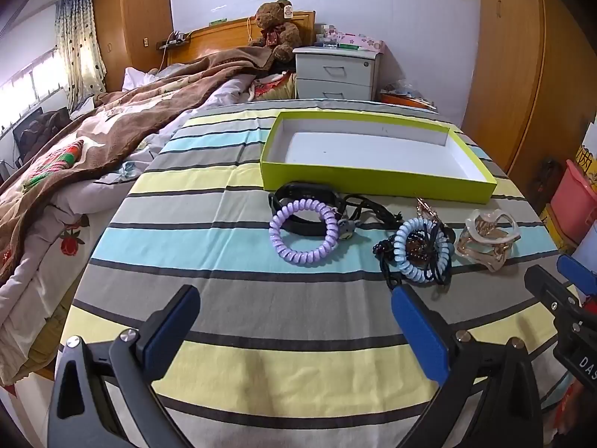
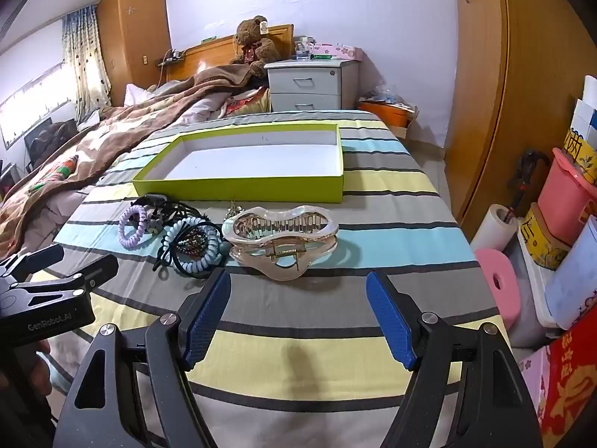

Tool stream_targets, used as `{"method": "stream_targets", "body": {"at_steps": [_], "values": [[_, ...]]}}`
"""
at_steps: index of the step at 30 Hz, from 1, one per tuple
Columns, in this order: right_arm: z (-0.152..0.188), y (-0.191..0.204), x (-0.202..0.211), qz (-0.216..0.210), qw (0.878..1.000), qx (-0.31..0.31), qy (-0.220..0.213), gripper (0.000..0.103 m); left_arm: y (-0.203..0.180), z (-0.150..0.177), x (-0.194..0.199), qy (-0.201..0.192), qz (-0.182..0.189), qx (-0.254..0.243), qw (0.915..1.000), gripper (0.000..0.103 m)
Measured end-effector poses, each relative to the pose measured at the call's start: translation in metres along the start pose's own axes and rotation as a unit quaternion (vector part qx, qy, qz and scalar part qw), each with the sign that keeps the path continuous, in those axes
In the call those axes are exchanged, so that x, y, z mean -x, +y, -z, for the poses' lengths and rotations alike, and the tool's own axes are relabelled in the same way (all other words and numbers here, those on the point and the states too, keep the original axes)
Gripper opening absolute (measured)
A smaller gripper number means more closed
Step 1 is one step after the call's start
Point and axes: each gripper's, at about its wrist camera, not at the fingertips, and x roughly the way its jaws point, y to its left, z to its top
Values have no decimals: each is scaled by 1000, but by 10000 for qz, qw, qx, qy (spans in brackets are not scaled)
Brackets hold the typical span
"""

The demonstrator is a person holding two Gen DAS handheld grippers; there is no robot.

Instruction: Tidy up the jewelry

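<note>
On the striped bedsheet lies a shallow lime-green box (image 1: pixel 377 181) (image 2: pixel 238 188) with a white, empty inside. In front of it rests a purple coil bracelet (image 1: pixel 303 228) (image 2: pixel 131 228) on a black watch band (image 1: pixel 294 191), a pale blue coil bracelet (image 1: pixel 423 250) (image 2: pixel 201 252) tangled with dark cords and beads, and a translucent hair claw clip (image 1: pixel 490 240) (image 2: pixel 281 240). My left gripper (image 1: pixel 294 311) stands open just short of the bracelets, nothing between its fingers. My right gripper (image 2: pixel 298 295) is open too, just short of the claw clip.
A brown blanket (image 1: pixel 74 156) is heaped on the bed's left side. A teddy bear (image 1: pixel 278 30) and a grey nightstand (image 1: pixel 335 74) stand at the back. Pink bins (image 2: pixel 563 201) and boxes crowd the floor on the right, beside a wooden wardrobe (image 2: pixel 481 112).
</note>
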Motion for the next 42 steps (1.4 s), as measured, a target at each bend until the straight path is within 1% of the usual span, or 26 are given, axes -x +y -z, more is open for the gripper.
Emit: {"method": "stream_targets", "body": {"at_steps": [3, 4, 9, 10, 14, 17, 23, 42], "values": [[0, 0, 0, -31, 10000, -9, -85, 75, 1, 1, 0, -3, 7, 1, 10000, 103], [0, 0, 0, -33, 9999, -14, -98, 75, 0, 0, -1, 57, -36, -65, 10000, 103], [-1, 0, -1, -30, 10000, -23, -92, 75, -3, -1, -8, 106, 5, -52, 9999, 103], [-1, 0, 0, -18, 9999, -28, -115, 75, -1, -1, -8, 87, -12, -11, 10000, 103], [-3, 4, -2, -46, 9999, -9, -147, 75, 12, -3, 2, -1, 157, 220, 9996, 103], [-4, 3, -1, -66, 9999, -1, -157, 75, 12, -2, 1, 18, -11, 193, 9998, 103], [-2, 1, 2, -122, 9997, 4, -234, 75, 9, -2, 3, 5, -116, 125, 9999, 103], [-2, 1, 5, -143, 9995, -1, -265, 75, 11, -2, 5, 27, -116, 150, 9998, 103]]}}
